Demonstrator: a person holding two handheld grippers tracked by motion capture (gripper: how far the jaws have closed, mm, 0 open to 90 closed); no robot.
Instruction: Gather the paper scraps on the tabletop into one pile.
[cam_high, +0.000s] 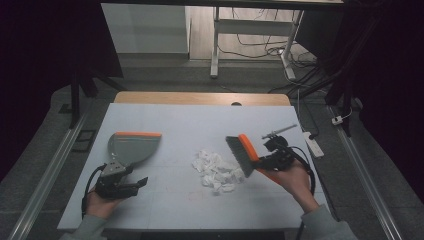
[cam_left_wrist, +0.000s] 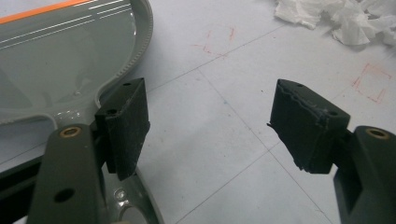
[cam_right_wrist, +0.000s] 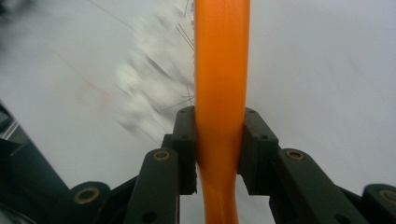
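Your brush is off the table, held in the air over the right half of the white mat, just right of the heap of torn paper scraps. Its orange back runs diagonally and the dark bristles hang toward the scraps; from the high view you cannot tell whether the bristle tips touch the paper. In the right gripper view the orange handle runs straight up the middle of the picture, and the two black jaws of your right gripper pinch it from both sides, pads pressed flat against the plastic. The mat behind it is streaked with motion blur, the scraps showing as pale smears at the left of the handle.

The scraps lie in one loose pile near the centre of the mat, a little to the right. In the left gripper view the same paper shows at the top right corner.

The grey dustpan lies flat on the left half of the mat, well apart from the scraps, its orange lip on the far edge. Your left gripper rests at the near end of the pan's handle. In the left gripper view its jaws stand spread wide with bare mat between the pads; the pan's handle passes just beside and under the left jaw, not between the two. Faint red pen marks sit on the mat ahead.
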